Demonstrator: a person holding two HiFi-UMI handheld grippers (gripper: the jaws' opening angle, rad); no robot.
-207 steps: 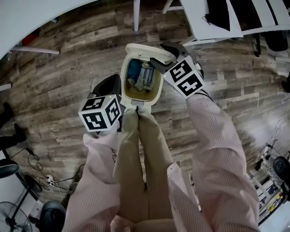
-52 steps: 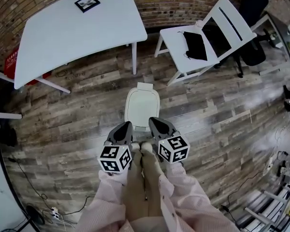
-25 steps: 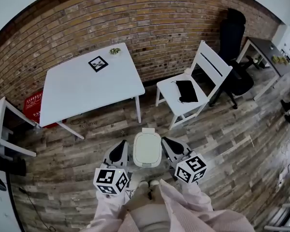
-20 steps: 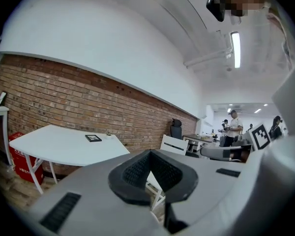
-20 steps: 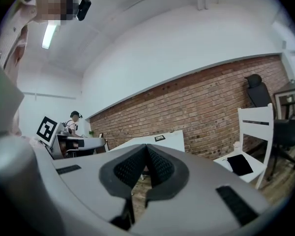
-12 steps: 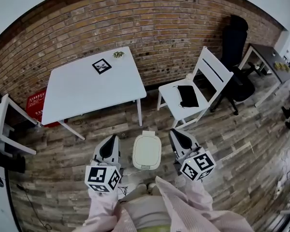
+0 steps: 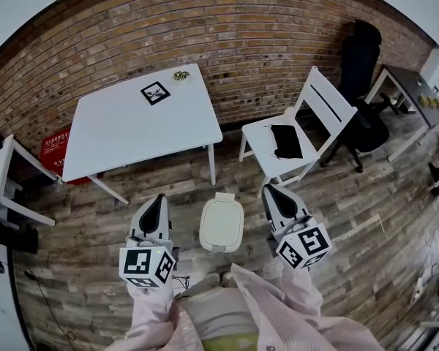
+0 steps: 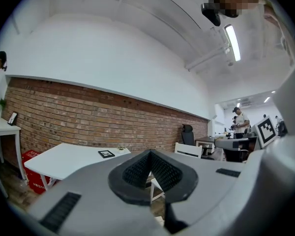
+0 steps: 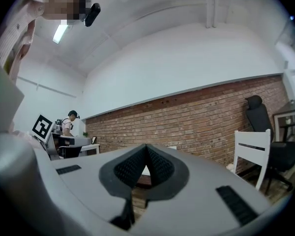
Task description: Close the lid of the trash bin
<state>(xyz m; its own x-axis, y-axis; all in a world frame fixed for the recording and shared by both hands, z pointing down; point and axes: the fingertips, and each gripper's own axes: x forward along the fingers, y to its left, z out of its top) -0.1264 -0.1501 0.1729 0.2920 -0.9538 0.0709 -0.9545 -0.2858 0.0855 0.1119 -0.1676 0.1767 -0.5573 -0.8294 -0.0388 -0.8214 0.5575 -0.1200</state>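
Trash bin [image 7: 221, 224] down on the wood floor [image 7: 95, 218], just ahead of the feet, near a white table [image 7: 139, 123] and a white chair [image 7: 285, 141]. Lid [image 7: 222, 216] flat on top, so looks closed already. Left gripper [image 7: 159, 199] and right gripper [image 7: 271, 191] up on either side of it, well clear, touching nothing. Both pairs of jaws pinched together with nothing between. Feels like wrap-up: probably just calls for staying off that lid and parking the hands.

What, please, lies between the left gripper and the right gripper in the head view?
The white trash bin, closed, stands on the wood floor between the left gripper and the right gripper, touching neither; the head view shows this.
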